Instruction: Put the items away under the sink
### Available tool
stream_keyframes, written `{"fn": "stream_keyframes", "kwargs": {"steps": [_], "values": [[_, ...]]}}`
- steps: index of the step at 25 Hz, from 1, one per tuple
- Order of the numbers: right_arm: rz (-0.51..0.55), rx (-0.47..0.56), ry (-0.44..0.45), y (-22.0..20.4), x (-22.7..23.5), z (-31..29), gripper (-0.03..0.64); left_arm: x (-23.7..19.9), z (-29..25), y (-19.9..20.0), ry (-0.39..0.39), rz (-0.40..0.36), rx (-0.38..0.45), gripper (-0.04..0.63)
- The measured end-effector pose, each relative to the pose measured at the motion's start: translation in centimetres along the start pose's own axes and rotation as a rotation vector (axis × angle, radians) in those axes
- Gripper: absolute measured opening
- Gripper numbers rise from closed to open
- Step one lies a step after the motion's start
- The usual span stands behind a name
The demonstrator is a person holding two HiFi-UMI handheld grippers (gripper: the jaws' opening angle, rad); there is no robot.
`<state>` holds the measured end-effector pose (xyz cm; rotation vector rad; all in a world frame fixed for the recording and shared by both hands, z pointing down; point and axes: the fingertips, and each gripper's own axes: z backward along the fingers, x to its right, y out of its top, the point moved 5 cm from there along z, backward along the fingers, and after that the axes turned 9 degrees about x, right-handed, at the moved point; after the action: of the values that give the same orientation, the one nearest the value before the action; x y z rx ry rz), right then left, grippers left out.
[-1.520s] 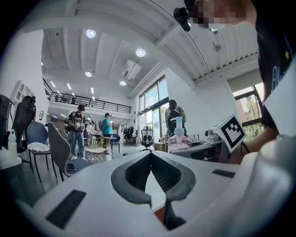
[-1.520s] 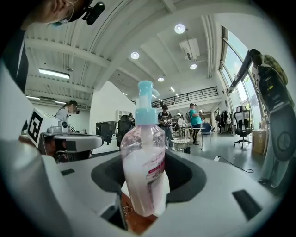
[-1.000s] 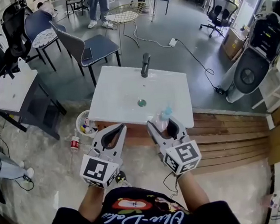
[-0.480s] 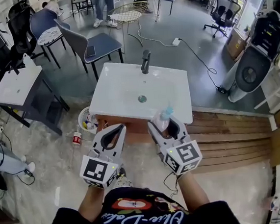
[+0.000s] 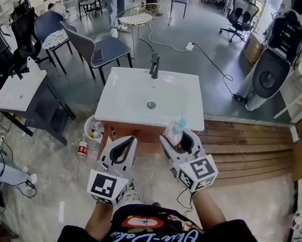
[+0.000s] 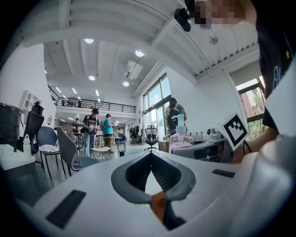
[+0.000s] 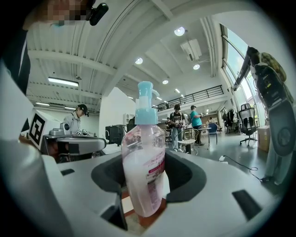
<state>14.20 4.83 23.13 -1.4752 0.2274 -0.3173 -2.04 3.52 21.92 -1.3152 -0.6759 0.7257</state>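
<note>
A clear pump bottle [image 7: 143,143] of pink liquid with a light blue pump stands upright between the jaws of my right gripper [image 7: 149,175], which is shut on its lower body. In the head view the bottle [image 5: 176,129] and right gripper [image 5: 178,137] hover just before the front right edge of the white sink [image 5: 132,95]. The sink sits on a wooden cabinet [image 5: 136,131]. My left gripper [image 5: 130,140] is held beside the right one, in front of the cabinet. Its fingertips meet with nothing between them, as the left gripper view [image 6: 150,154] shows.
A black faucet [image 5: 154,65] stands at the sink's far edge. Left of the cabinet are a small round bin [image 5: 91,132] holding items and a red can [image 5: 82,149] on the floor. A grey table [image 5: 18,90] and chairs [image 5: 99,51] stand further left. A wooden platform [image 5: 244,146] lies to the right.
Both grippers keep their place in the head view while the scene shifts; more of the cabinet's wooden front shows under the sink. The bottle stays gripped.
</note>
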Motion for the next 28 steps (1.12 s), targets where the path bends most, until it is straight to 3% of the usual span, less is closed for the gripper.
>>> {"fn": "stream_keyframes", "kwargs": {"steps": [14,28], "values": [[-0.010,-0.011,0.055,-0.7,-1.5,1.5,0.235,1.3,2.6,0.0,0.055,-0.005,-0.017,0.008],[-0.020,-0.015,0.060,-0.6,-2.8,-1.6,0.235,-2.5,1.1,-0.4,-0.013,0.007,-0.020,0.008]]}}
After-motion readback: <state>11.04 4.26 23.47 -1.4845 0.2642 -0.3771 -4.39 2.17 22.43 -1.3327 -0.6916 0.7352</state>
